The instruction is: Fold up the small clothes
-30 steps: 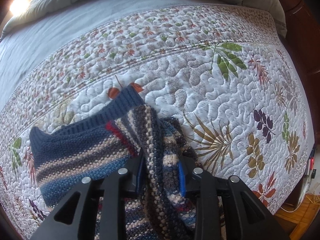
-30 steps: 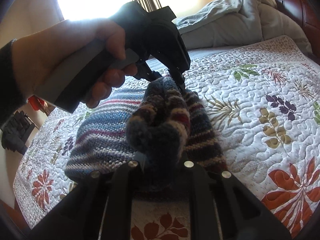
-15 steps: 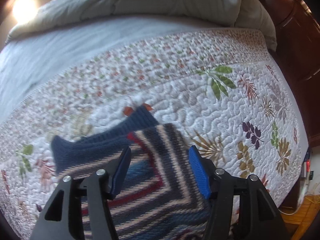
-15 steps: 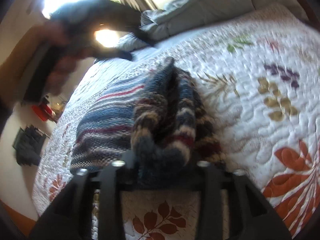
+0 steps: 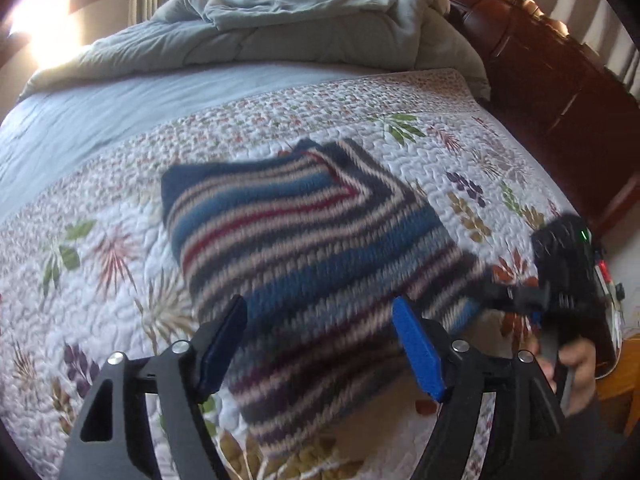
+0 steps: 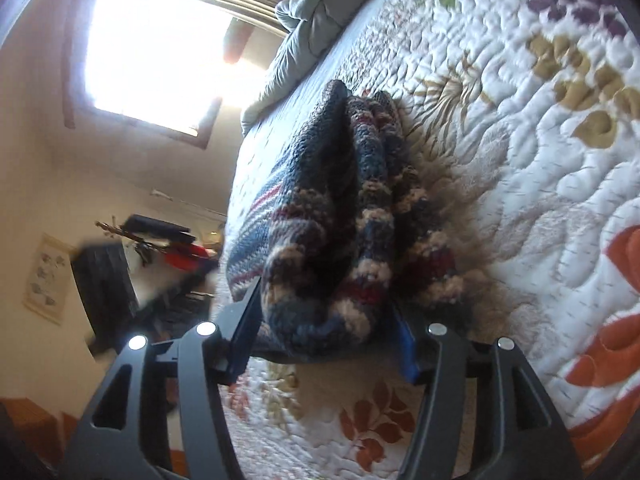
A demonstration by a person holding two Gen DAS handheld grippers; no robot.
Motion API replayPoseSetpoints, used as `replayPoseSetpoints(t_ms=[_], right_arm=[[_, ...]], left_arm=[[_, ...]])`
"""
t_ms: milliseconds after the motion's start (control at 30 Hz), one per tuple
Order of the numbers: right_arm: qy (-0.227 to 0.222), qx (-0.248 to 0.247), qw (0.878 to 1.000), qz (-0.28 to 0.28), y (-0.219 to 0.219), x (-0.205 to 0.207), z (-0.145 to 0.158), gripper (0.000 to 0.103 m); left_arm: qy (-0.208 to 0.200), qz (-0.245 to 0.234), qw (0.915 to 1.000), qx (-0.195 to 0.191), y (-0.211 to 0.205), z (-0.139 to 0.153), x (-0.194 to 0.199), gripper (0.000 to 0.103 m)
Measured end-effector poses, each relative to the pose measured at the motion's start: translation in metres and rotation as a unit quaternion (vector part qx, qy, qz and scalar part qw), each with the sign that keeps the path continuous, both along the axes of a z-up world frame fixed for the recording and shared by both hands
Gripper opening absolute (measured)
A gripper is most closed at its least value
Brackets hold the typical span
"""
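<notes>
- so, white leaf-print quilted bedspread (image 5: 120, 184): blue, cream and red striped knit sweater (image 5: 304, 232) lies mid-bed, partly folded.
- risk: bulky knit may spring open or drag if the right pulls sideways.
- left gripper (image 5: 320, 340): spread wide, holding nothing.
- right gripper (image 6: 324, 344): pinching the sweater's bunched edge.

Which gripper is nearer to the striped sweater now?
Right. The right gripper is clamped on the striped sweater's bunched edge; the left gripper hovers open above it, touching nothing.
</notes>
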State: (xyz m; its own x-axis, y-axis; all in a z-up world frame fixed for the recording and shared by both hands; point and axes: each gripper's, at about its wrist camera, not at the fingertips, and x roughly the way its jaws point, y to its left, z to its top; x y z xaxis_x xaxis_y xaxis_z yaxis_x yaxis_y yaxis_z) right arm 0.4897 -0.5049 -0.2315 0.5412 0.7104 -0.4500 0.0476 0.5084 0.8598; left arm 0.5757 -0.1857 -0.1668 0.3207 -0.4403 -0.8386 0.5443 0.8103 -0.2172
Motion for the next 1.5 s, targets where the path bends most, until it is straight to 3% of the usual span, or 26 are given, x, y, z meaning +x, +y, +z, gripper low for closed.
replayPoseSetpoints(t_ms=[67,133,233,333,467,500,533,600,667,800,900,1000,1100,1133,1200,1233,1333,1433,1500], right_arm=[[0.013,0.0,1.0,0.021,0.006,0.009,-0.003,0.024],[0.013,-0.025,0.999,0.023,0.006,0.012,0.006,0.019],[-0.008,-0.04,0.999,0.016,-0.007,0.008,0.032,0.017],[-0.003,-0.024,1.0,0.013,-0.02,0.002,0.039,0.017],[0.053,-0.064,0.996,0.038,-0.013,0.003,-0.004,0.018],[0.048,-0.066,0.996,0.033,-0.015,0.009,-0.01,0.018],[0.041,-0.059,0.997,0.028,-0.019,0.007,-0.009,0.023],[0.023,-0.062,0.998,0.013,-0.029,0.001,0.004,0.032],[0.011,-0.086,0.996,0.017,-0.034,0.0,0.023,0.034],[-0.008,-0.171,0.985,0.012,-0.034,0.022,0.065,0.042],[-0.018,-0.172,0.985,0.002,-0.035,0.05,0.081,0.048],[0.006,-0.144,0.989,0.045,-0.026,0.071,0.066,0.048],[0.025,-0.176,0.981,0.077,-0.003,0.084,0.054,0.048],[0.031,-0.179,0.98,0.079,0.0,0.084,0.051,0.044],[0.035,-0.18,0.979,0.09,0.004,0.085,0.048,0.021],[0.031,-0.181,0.979,0.09,0.006,0.082,0.047,0.019],[0.018,-0.188,0.979,0.071,-0.005,0.073,0.052,0.017],[0.056,-0.213,0.973,0.065,-0.011,0.078,0.021,0.019],[0.054,-0.22,0.971,0.073,-0.01,0.078,0.017,0.021]], left_arm=[[0.004,-0.002,1.0,-0.005,0.009,-0.007,-0.013,0.076],[0.015,-0.001,0.9998,-0.014,0.015,-0.011,-0.02,0.076],[0.023,-0.001,0.9992,-0.033,0.02,-0.009,-0.023,0.076],[0.039,-0.002,0.997,-0.066,0.022,-0.005,-0.024,0.076],[0.052,-0.017,0.9962,-0.069,0.013,-0.014,-0.028,0.075],[0.056,-0.02,0.996,-0.067,0.011,-0.017,-0.028,0.074],[0.062,-0.024,0.9956,-0.066,0.008,-0.021,-0.029,0.074],[0.082,-0.029,0.9947,-0.055,0.004,-0.035,-0.028,0.074],[0.085,-0.034,0.9949,-0.042,0.002,-0.045,-0.028,0.074],[0.085,-0.033,0.9942,-0.057,0.006,-0.049,-0.03,0.076],[0.091,-0.03,0.9937,-0.06,0.008,-0.055,-0.031,0.077],[0.092,-0.026,0.9935,-0.06,0.01,-0.061,-0.033,0.077],[0.084,-0.029,0.994,-0.063,0.013,-0.062,-0.039,0.077],[0.082,-0.029,0.9942,-0.063,0.013,-0.061,-0.039,0.077],[0.077,-0.03,0.9945,-0.065,0.012,-0.06,-0.039,0.077],[0.075,-0.032,0.9945,-0.066,0.012,-0.06,-0.04,0.077],[0.071,-0.037,0.9944,-0.068,0.013,-0.06,-0.044,0.077],[0.073,-0.039,0.9937,-0.076,0.013,-0.061,-0.047,0.078],[0.074,-0.036,0.9935,-0.079,0.013,-0.06,-0.048,0.078]])
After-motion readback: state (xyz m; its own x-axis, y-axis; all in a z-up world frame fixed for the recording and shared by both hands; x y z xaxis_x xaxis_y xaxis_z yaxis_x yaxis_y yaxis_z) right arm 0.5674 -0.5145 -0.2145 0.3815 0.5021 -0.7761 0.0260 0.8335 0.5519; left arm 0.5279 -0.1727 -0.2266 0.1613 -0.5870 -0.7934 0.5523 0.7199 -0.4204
